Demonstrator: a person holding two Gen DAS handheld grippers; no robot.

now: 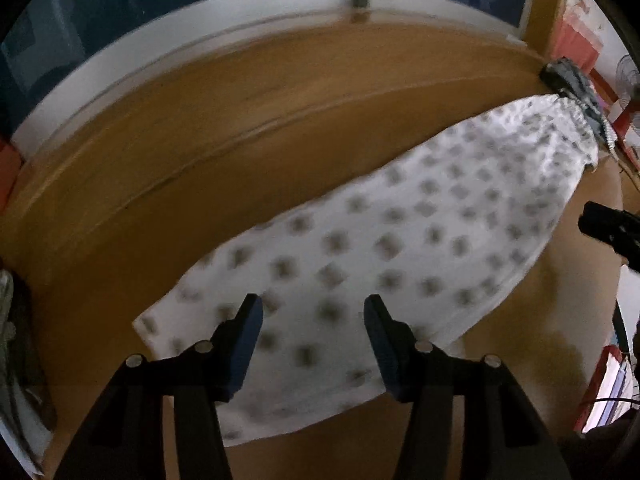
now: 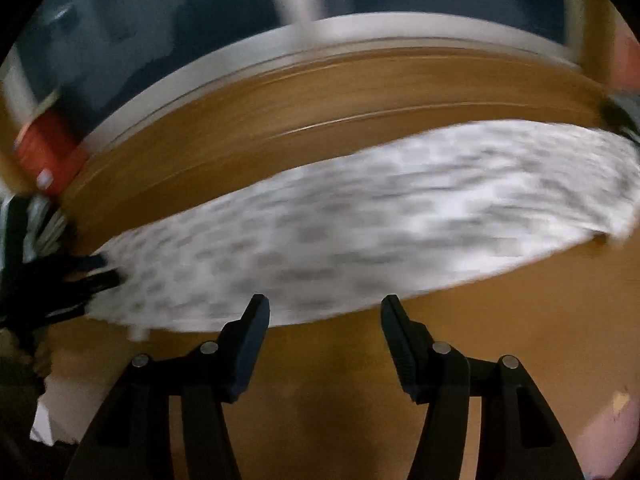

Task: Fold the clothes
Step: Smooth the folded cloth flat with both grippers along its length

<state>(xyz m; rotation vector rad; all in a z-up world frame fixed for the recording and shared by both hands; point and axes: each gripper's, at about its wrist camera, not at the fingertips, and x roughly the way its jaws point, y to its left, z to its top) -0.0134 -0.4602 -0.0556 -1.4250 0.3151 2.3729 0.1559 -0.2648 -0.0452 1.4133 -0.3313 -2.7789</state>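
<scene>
A white garment with grey square prints (image 1: pixel 400 232) lies flat and long on the brown wooden table (image 1: pixel 200 132). My left gripper (image 1: pixel 313 304) is open, hovering over the garment's near left end with nothing between its fingers. In the right wrist view the same garment (image 2: pixel 360 220) stretches across the table, blurred by motion. My right gripper (image 2: pixel 325 304) is open just in front of the cloth's near edge, holding nothing. The right gripper also shows as a dark shape (image 1: pixel 612 232) at the right edge of the left wrist view.
A dark folded cloth (image 1: pixel 572 80) sits at the garment's far right end. A window with a white frame (image 1: pixel 200 28) runs behind the table. A red object (image 2: pixel 48 148) stands at the far left. Bare tabletop (image 2: pixel 500 340) lies in front of the garment.
</scene>
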